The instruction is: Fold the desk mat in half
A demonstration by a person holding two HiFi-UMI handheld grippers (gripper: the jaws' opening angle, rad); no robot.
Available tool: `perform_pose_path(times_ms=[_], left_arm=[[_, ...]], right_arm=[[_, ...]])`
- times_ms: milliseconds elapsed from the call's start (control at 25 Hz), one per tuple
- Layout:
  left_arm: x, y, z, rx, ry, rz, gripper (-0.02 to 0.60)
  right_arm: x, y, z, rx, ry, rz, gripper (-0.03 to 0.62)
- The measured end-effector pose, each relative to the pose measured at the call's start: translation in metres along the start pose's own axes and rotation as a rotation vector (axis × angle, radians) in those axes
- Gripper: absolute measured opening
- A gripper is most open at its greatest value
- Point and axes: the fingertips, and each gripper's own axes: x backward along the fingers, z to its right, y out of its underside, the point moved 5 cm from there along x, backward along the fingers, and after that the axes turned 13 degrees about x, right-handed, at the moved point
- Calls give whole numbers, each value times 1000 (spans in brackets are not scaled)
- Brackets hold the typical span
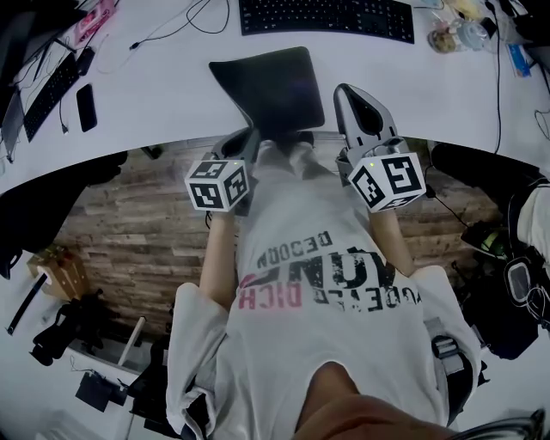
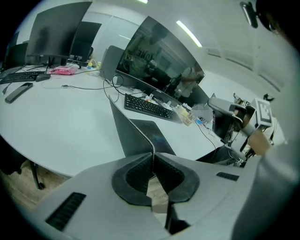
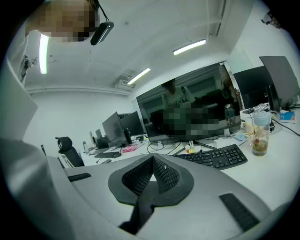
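The dark desk mat [image 1: 271, 86] lies on the white desk [image 1: 155, 94] just below a black keyboard [image 1: 326, 15]. My left gripper [image 1: 251, 137] is shut on the mat's near left edge. In the left gripper view, the pinched mat [image 2: 129, 129] rises from the gripper [image 2: 152, 154] as a steep raised flap, and its far part still lies flat. My right gripper [image 1: 344, 93] hovers just right of the mat, tilted upward. Its jaws [image 3: 153, 157] are closed tip to tip with nothing showing between the pads.
The keyboard [image 3: 215, 157] and a large monitor [image 2: 159, 65] stand behind the mat. A clear jar [image 3: 260, 136] and small clutter sit at the desk's right. A phone [image 1: 86, 107], cables and a second keyboard lie at the left. The person's torso fills the near side.
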Motion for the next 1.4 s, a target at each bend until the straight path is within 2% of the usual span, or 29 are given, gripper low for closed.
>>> perform_pose_path(times_ms=[280,480,640,1400], left_arm=[[-9,3,17,3,30,9,14],[-15,6,28,-40,21,8,14],[-21,8,36,-37,36,6,14],[-53,10,75,-95,112,-48,14]], right_arm=[[-2,0,0,7,-27,0,-3],[0,2,2,10,-37,-4,-3],[0,5,4,10,-41,-12,-3],[0,16,9,-4,-49,-39,-3]])
